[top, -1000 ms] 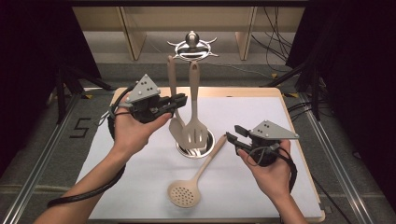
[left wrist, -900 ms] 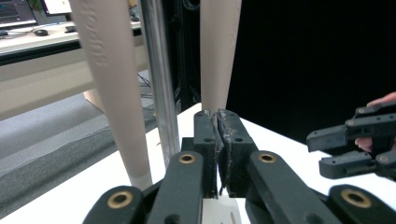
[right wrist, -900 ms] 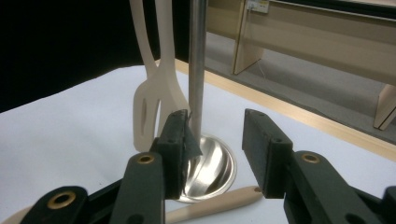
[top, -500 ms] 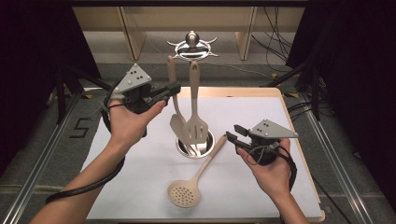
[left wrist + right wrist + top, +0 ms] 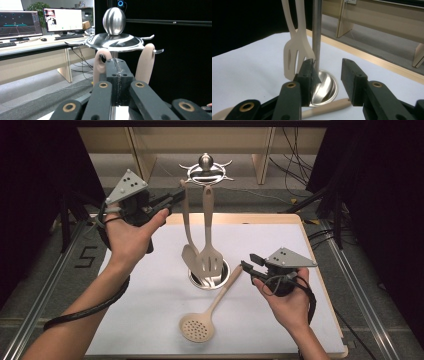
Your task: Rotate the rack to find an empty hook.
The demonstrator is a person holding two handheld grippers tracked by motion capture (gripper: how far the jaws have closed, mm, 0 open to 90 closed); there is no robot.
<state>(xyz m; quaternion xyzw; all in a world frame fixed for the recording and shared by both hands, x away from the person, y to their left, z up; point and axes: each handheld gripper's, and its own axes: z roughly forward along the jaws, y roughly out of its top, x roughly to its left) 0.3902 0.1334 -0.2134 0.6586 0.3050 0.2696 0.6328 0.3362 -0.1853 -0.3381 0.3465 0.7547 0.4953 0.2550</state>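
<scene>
Left claw (image 5: 172, 200), jaws pressed together on nothing, sits at the hanging spoon (image 5: 188, 232) handle top — open before gripping; right claw (image 5: 248, 262) idles open near the surface's right edge.

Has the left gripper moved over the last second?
Yes. The left gripper has risen and gone away from the person: it was level with the lower handles, and is now by the handle tops under the rack's metal top, jaws shut.

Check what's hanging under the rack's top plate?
Under the top plate hang a spoon and a slotted turner. The hooks they hang from are hidden by the handles. The skimmer lies on the table.
</scene>
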